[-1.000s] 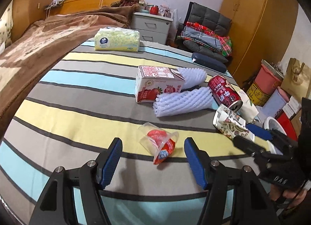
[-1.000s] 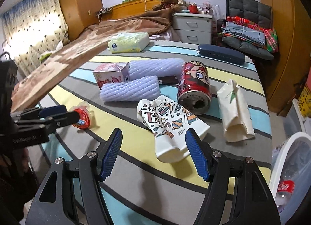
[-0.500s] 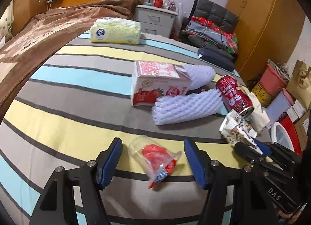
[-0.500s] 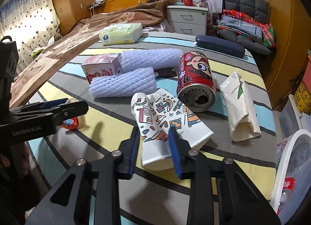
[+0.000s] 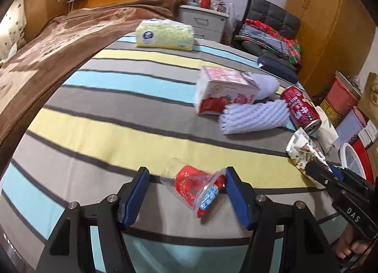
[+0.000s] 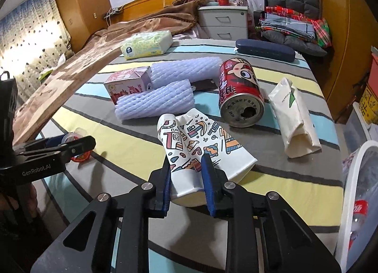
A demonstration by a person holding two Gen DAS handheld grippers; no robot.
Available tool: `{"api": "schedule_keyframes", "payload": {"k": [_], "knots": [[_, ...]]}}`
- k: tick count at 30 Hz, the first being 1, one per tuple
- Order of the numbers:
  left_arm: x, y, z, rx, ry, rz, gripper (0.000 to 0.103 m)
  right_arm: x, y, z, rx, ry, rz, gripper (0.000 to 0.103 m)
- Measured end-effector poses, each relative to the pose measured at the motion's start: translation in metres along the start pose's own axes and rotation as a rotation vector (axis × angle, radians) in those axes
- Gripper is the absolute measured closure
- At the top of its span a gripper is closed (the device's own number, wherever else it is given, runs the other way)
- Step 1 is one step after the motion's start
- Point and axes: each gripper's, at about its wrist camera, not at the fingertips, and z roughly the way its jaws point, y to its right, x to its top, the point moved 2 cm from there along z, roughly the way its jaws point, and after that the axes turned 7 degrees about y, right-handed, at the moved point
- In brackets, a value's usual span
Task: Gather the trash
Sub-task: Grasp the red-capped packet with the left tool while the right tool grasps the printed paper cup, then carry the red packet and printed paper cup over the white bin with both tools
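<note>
On the striped bed (image 5: 118, 131), closest to us, the right gripper (image 6: 186, 173) has its two blue fingers pinched on the crushed paper cup (image 6: 200, 145). The cup lies flat. Its open mouth is down by the fingers and its squashed bottom points away, toward the can (image 6: 238, 93). So its long side runs straight out from the gripper.

The left gripper (image 5: 186, 185) is wide open. A little clear cup (image 5: 193, 185) with a red lid lies on its side right between the fingers. Its long side is slanted: the lid end points toward the right finger and close to it, and the bare end points back and left. It looks like the fingers only need to close to catch it.

A bit farther are two white foam nets (image 6: 153, 103), a pink carton (image 6: 127, 84), and a white paper bag (image 6: 295, 121). Farther still is a tissue pack (image 5: 165, 36).

A white bin (image 6: 354, 190) sits off the bed, on the right gripper's side, so that hand is nearer to it.
</note>
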Motion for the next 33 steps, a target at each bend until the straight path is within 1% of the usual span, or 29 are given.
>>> {"api": "schedule_keyframes", "payload": {"k": [1, 2, 5, 11, 19, 25, 33], "knots": [[-0.001, -0.002, -0.001, -0.001, 0.004, -0.01, 0.038, 0.0, -0.001, 0.001, -0.001, -0.002, 0.002, 0.079], [-0.001, -0.005, -0.001, -0.005, 0.009, -0.023, 0.043, 0.0, -0.002, 0.001, 0.001, -0.001, 0.003, 0.079], [-0.001, -0.006, -0.001, -0.01, 0.014, -0.025, 0.05, -0.001, -0.004, 0.001, 0.003, 0.002, 0.005, 0.079], [-0.002, -0.004, -0.002, -0.03, 0.023, -0.016, 0.051, -0.002, -0.003, -0.001, -0.002, 0.013, 0.008, 0.079], [0.0, 0.006, -0.009, -0.026, 0.043, 0.021, 0.051, -0.003, -0.003, -0.006, -0.012, 0.036, 0.012, 0.079], [0.0, 0.022, -0.021, -0.037, 0.058, 0.064, 0.051, -0.005, 0.0, -0.012, -0.023, 0.053, 0.029, 0.079], [0.002, 0.047, -0.038, -0.068, 0.09, 0.113, 0.051, -0.004, 0.006, -0.03, -0.054, 0.104, 0.047, 0.079]]}}
